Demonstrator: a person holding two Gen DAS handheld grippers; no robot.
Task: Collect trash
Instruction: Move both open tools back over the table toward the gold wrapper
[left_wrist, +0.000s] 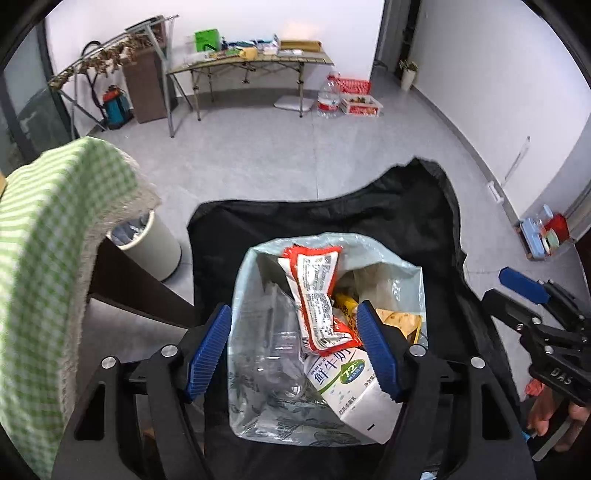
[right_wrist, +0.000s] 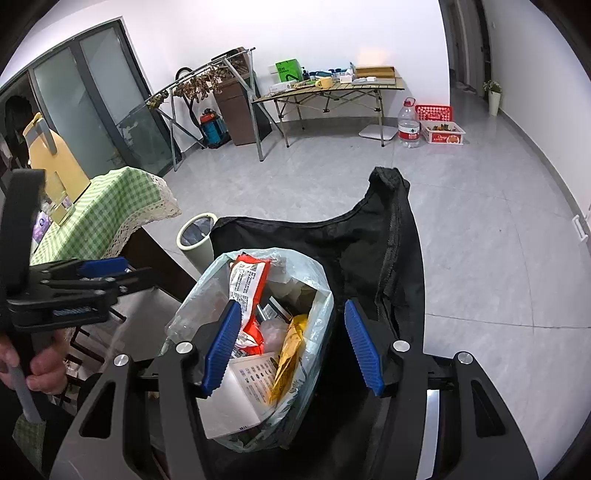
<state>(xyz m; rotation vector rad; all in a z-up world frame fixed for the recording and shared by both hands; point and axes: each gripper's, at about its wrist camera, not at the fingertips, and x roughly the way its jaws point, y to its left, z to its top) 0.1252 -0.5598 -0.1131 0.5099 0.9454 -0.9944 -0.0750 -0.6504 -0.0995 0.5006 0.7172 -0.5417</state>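
A pale see-through trash bag stands open on a black bag. Inside it are a red-and-white wrapper, a clear plastic bottle, a white milk carton and a yellow snack packet. My left gripper hangs open above the bag, its blue pads either side of the bottle and wrapper without pressing them. My right gripper is open too, straddling the trash bag's right rim above the yellow packet. Each gripper shows at the edge of the other's view, held by a hand.
A table with a green checked cloth stands close on the left, a yellow pitcher on it. A white waste bin sits beside the black bag. A folding table, a water jug and red crates line the far wall.
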